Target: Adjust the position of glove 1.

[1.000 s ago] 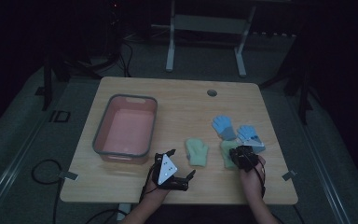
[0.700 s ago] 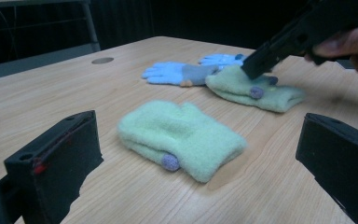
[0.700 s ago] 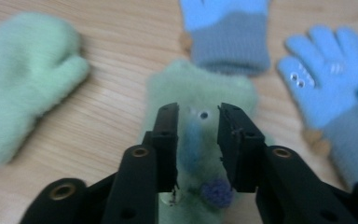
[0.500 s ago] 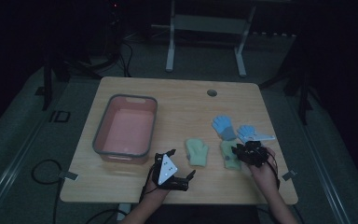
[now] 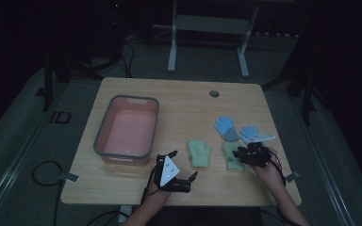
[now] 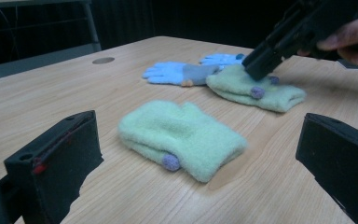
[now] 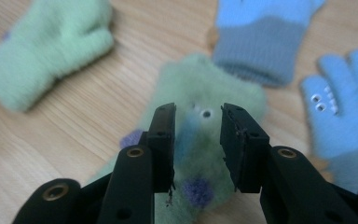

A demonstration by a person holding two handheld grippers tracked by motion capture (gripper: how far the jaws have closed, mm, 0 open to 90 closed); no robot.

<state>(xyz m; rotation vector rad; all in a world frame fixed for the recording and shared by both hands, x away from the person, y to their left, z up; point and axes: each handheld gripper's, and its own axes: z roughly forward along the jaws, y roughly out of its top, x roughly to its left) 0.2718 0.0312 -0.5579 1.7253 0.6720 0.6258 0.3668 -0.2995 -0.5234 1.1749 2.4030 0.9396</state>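
Just below right gripper (image 7: 198,144), jaws just opening, green mitten (image 7: 205,98) unheld

The high view is looking forward and down over the whole table (image 5: 179,99). The left gripper view is skimming low across it. The right gripper view is hanging close above the same green mitten (image 7: 209,93) (image 6: 256,88) (image 5: 232,155).

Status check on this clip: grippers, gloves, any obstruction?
Right gripper jaws just opening, nothing gripped, above green glove. Left gripper open, idle near second green glove. Blue gloves beside; nothing blocking.
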